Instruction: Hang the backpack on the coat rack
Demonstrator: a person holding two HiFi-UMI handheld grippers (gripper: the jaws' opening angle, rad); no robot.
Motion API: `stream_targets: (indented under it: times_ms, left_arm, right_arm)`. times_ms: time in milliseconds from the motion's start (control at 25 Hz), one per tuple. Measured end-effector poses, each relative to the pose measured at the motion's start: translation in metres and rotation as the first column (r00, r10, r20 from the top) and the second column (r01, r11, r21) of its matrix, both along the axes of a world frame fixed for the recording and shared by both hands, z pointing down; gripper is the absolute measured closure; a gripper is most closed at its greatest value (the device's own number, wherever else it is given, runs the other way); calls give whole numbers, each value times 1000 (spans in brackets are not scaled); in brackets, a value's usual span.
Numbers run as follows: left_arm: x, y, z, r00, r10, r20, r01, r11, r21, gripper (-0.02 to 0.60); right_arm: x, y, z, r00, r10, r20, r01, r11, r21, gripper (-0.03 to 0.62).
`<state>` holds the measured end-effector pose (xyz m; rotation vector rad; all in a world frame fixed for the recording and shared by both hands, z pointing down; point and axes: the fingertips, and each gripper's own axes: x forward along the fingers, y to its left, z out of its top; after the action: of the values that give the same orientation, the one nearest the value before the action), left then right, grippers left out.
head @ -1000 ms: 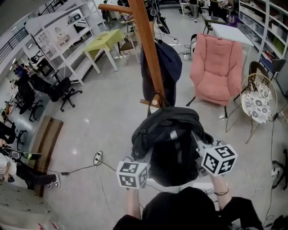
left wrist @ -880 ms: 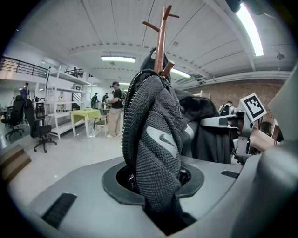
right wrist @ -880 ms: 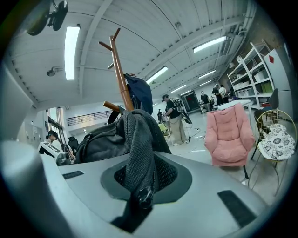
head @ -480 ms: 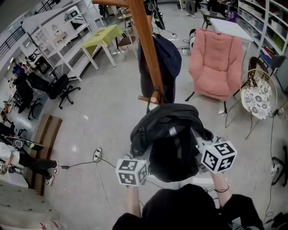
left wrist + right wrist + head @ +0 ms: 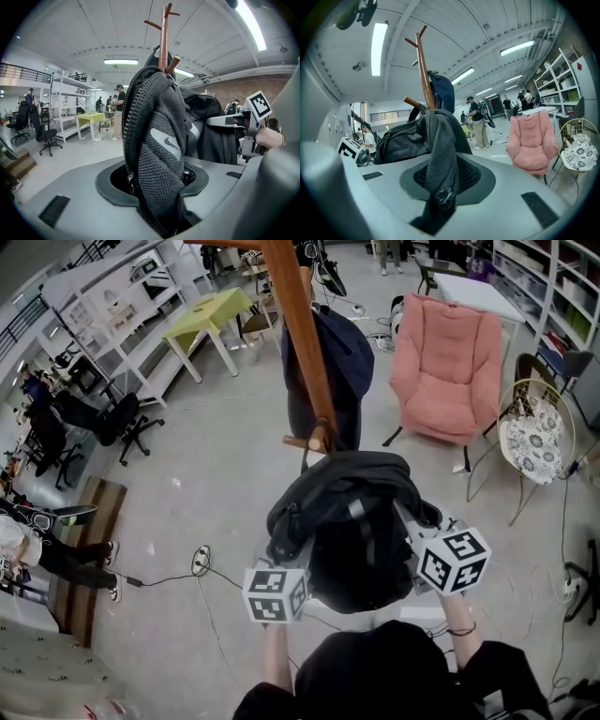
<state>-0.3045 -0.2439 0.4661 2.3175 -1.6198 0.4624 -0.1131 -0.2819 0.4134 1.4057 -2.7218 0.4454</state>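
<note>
Head view: left gripper (image 5: pixel 289 554) and right gripper (image 5: pixel 412 531), jaws just opening slightly, each pinch backpack (image 5: pixel 347 512) fabric by coat rack (image 5: pixel 300 334).

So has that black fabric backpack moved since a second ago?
No. The black fabric backpack sits just below the brown wooden coat rack's lower peg, as before; only the camera shifted.

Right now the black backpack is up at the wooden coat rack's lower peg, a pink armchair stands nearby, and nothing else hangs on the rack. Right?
Wrong on one point: a dark blue garment hangs on the coat rack, as the head view shows. The black backpack at the lower peg and the pink armchair are right.
</note>
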Motion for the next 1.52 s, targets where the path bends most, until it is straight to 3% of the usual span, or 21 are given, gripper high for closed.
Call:
stream_targets:
  times_ms: [280, 440, 680, 920, 1280, 1400, 1520]
  left_arm:
    - [-3, 1, 2, 1000, -30, 4, 30, 999, 29, 363]
    - [-9, 4, -5, 996, -84, 9, 83, 995, 62, 335]
    - [-18, 13, -11, 989, -149, 12, 147, 985, 89, 307]
    - [-29, 32, -17, 977, -211, -26, 213, 969, 123, 293]
    - [-37, 69, -32, 961, -276, -28, 276, 945, 178, 299]
    - [-40, 78, -37, 949, -316, -5, 311, 930, 196, 337]
    - [-41, 86, -42, 936, -352, 17, 341, 917, 207, 424]
  right_arm:
    - [0, 2, 3, 999, -4, -39, 6, 1000, 30, 505]
    - [-1, 6, 3, 1000, -16, -25, 17, 999, 34, 439]
    - [0, 14, -3, 999, -26, -21, 28, 997, 68, 399]
    - [5, 30, -11, 999, -48, 3, 47, 994, 100, 400]
    - [30, 51, -31, 995, -48, 83, 33, 984, 173, 426]
    - [37, 57, -37, 995, -38, 88, 20, 979, 201, 475]
    - [46, 59, -41, 995, -20, 94, -1, 976, 216, 541]
